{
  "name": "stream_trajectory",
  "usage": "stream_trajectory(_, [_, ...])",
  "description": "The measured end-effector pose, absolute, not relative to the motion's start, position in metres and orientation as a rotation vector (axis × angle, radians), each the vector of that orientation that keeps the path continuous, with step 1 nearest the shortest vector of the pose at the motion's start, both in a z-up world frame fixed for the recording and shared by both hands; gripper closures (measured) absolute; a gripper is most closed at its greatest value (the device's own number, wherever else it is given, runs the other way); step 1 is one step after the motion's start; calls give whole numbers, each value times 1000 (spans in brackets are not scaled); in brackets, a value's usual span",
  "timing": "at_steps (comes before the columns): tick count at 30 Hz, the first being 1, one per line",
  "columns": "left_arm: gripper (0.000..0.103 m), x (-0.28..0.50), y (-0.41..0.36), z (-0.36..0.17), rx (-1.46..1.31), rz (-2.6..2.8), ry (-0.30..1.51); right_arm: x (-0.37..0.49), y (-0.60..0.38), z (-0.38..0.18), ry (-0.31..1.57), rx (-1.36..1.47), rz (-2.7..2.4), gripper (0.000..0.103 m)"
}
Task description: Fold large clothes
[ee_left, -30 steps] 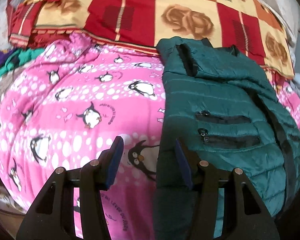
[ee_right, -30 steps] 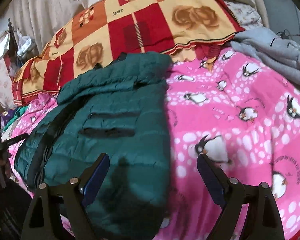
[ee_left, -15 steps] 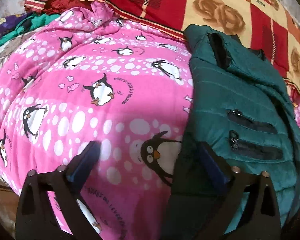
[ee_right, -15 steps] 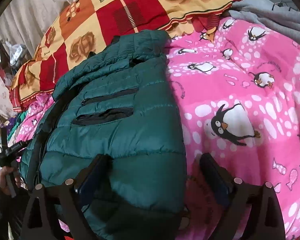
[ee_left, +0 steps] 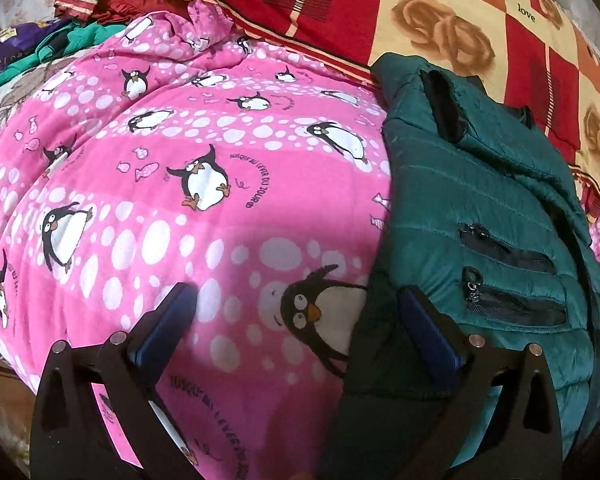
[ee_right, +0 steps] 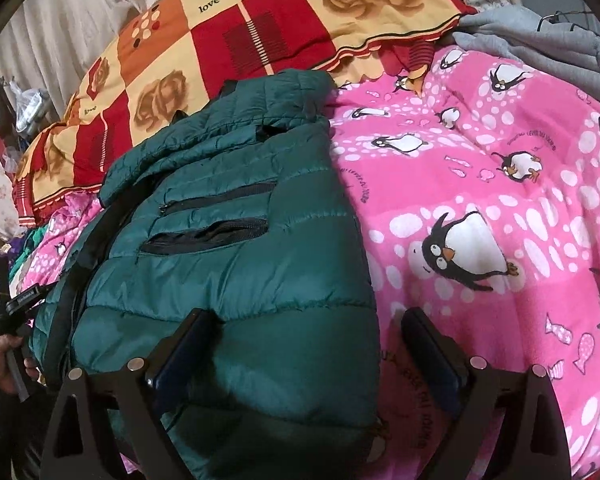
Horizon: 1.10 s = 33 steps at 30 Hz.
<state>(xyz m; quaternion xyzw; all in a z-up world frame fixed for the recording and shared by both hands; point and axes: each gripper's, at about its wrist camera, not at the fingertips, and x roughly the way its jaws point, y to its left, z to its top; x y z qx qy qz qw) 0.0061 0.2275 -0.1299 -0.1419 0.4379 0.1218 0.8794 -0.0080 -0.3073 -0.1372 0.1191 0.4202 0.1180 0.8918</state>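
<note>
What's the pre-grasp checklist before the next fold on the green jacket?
1. Left gripper jaws open, having just opened wide: ok.
2. Right gripper jaws open, nothing pinched: ok.
3. Jacket edge between right jaws: ok, its near corner sits in the gap.
4. Jacket edge between left jaws: ok, but only its edge, the rest is pink blanket; risk of pinching blanket too.
5. Jacket lying flat: not ok, the collar end is bunched against the checked pillow.
6. Sleeves tucked in: cannot tell.
</note>
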Motion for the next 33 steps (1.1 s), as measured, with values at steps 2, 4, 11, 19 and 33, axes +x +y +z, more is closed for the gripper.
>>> stream_trajectory(2, [1, 6, 228, -130, -297, 252, 913, -8, -306, -137, 874, 241, 242, 7])
stream_trajectory(4, [1, 6, 228, -130, -296, 252, 913, -7, -306, -138, 874, 236, 243, 7])
stream_trajectory(11, [1, 4, 229, -127, -290, 210, 910, -11, -311, -133, 848, 273, 267, 10])
stream_trajectory(19, [1, -33, 230, -115, -360, -172, 868, -43, -334, -135, 862, 429, 430, 39])
stream_trajectory(33, [18, -43, 179, -114, -280, -303, 913, -42, -333, -148, 892, 494, 506, 54])
